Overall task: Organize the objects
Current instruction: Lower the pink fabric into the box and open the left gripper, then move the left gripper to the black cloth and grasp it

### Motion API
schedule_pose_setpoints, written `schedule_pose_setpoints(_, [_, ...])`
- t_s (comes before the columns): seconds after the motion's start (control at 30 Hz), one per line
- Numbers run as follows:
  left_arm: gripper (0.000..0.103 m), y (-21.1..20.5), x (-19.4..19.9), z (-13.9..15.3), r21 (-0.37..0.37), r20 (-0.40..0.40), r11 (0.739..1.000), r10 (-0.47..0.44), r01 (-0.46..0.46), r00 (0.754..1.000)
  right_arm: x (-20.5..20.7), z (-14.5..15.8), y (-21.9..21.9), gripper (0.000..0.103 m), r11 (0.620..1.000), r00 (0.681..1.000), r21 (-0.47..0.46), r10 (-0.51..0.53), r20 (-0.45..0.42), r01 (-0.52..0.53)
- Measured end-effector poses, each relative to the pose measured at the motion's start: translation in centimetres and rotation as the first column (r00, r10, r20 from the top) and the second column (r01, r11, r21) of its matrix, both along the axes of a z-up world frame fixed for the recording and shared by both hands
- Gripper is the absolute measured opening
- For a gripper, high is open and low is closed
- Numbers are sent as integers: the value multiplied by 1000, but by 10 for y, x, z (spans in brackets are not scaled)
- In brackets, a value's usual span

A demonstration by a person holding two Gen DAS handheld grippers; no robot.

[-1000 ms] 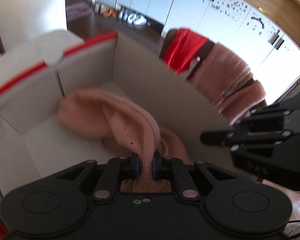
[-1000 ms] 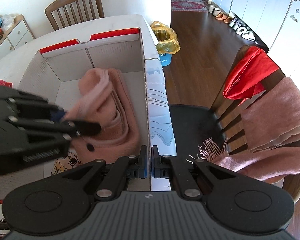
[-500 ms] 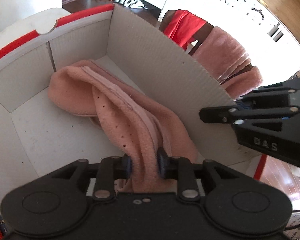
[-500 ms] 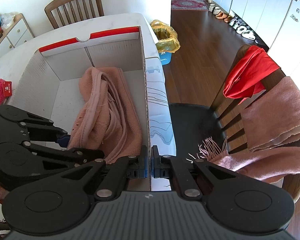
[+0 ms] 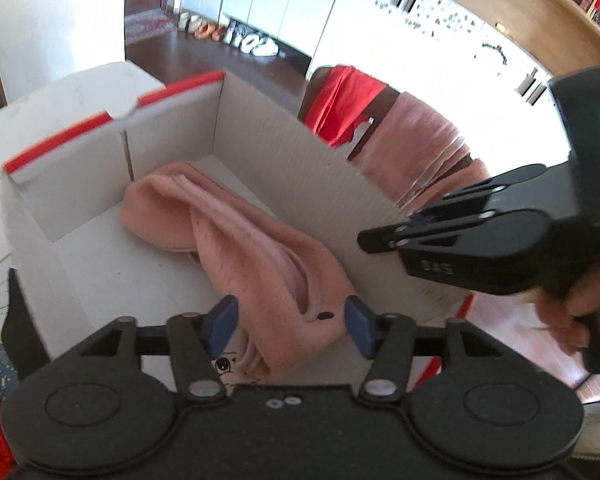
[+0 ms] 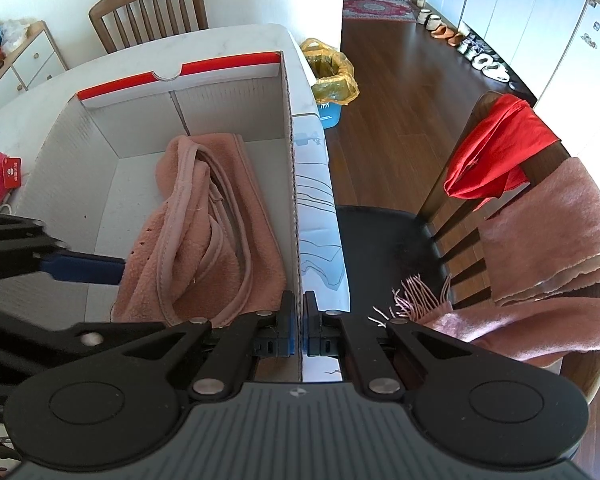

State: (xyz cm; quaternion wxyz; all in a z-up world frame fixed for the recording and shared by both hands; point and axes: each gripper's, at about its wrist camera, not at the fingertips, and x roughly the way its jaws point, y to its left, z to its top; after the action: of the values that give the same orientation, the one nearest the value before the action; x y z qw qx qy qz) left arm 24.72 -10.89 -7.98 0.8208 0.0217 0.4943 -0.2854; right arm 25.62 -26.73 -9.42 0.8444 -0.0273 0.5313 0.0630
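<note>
Left wrist view shows the left gripper [image 5: 290, 326] at the bottom centre of the frame, its jaws just having been opening and now standing wide apart, the blue pads [image 5: 220, 322] clear on either side of a pink fleece garment [image 5: 240, 248]. The garment passes between the jaws without being pressed and lies loose in a heap on the floor of a white corrugated cardboard box [image 5: 80, 248], running from lower centre up toward the box's far corner and lying against its right-hand wall. The far rim of the box carries a red strip [image 5: 56, 140]. At the right of that frame the right gripper [image 5: 364, 238] reaches in from the side, a person's hand [image 5: 568, 312] around its handle. Right wrist view shows the right gripper [image 6: 299, 328] at lower centre with its jaws clamped on the box's right-hand wall, which rises straight up the frame between them. Left of the wall the garment [image 6: 204, 236] fills the right half of the box [image 6: 100, 208]. On the right, a wooden chair [image 6: 452, 196] holds a red cloth [image 6: 496, 152] and a pink fringed scarf [image 6: 548, 240] over its back.
</note>
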Motion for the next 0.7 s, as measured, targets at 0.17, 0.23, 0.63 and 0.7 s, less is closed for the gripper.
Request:
schedule_pose_setpoints(0.17, [66,15,-11,23,-57,40,998,34,-32,999,1,1,1,3,1000,1000,-6,4,-2,-4])
schedule_pose_setpoints(0.23, [70,24,-15,31,-92,53,994,58,-53,997,0,1,1,3,1000,1000,-6,6,-2,-6])
schedule_pose_setpoints(0.63, [99,97,-30,59,-88,185,950,310,-299,933,1,2,0,4,1000,1000,-1,6,-4,-6])
schedule_pose_setpoints(0.7, [99,105,-28,54,-47,191,943,332,-329,924,1,3,0,4,1000,1000,-1,7,-6,-7])
